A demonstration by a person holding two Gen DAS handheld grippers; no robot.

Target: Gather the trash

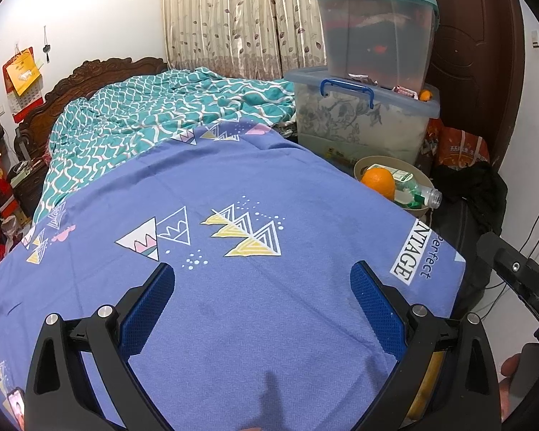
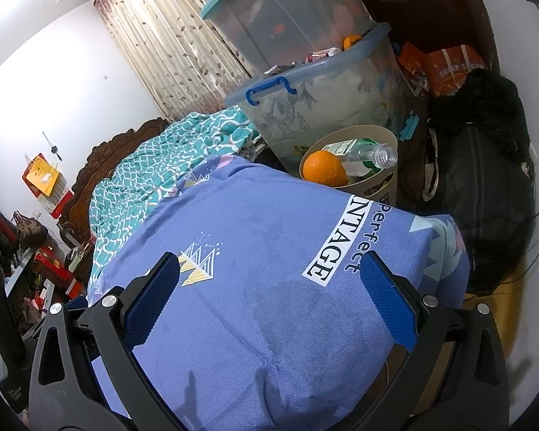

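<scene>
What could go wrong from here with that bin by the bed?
1. The bin looks full: the orange and clear bottle sit at or above the rim, and more trash might knock them out.
2. Both grippers, left and right, are open and empty over the blue sheet; nothing else collectable shows.

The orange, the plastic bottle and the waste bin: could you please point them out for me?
orange [image 2: 324,173], right wrist view, middle of its peel.
plastic bottle [image 2: 372,154], right wrist view, clear shoulder below the open neck.
waste bin [image 2: 379,133], right wrist view, far beige rim.
</scene>
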